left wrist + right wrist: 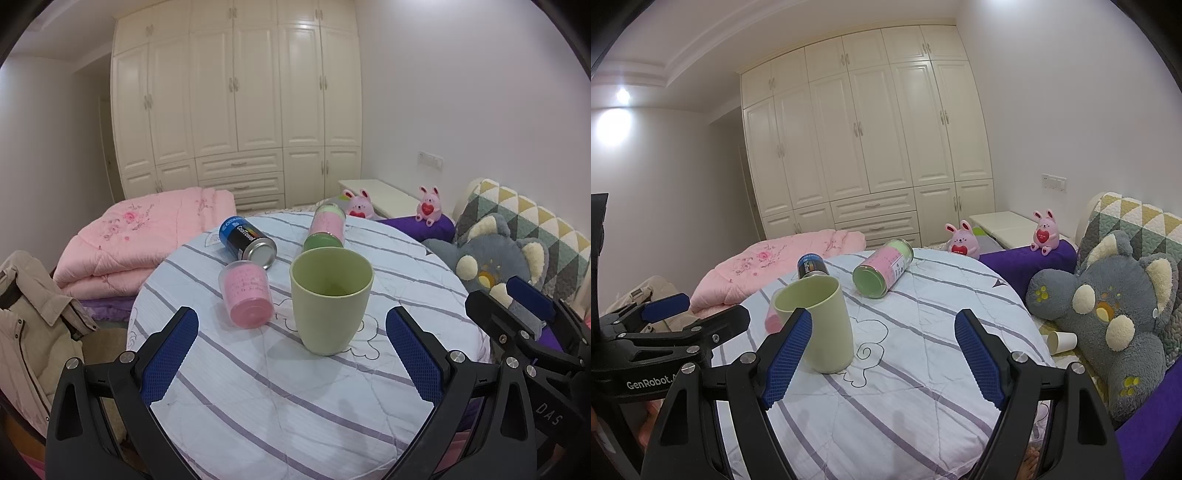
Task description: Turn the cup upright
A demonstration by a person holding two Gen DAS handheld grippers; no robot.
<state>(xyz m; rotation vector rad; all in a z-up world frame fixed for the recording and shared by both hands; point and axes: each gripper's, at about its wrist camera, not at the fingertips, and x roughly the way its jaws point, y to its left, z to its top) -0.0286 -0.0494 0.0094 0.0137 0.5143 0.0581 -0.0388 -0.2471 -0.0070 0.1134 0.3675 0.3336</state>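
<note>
One green cup (330, 300) upright on striped quilt (280, 398), three canisters on their sides, left gripper (291, 354) and right gripper (882, 354) both spread, empty.

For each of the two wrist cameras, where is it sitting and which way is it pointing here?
Left wrist: above the table's near edge, facing the wardrobe; the green cup stands upright between the open left gripper fingers; the right gripper shows at right.
Right wrist: further right, same heading; right gripper open, cup left of centre, left gripper at left edge.
Shared: cup, pink cup, blue can, striped table cover.
</note>
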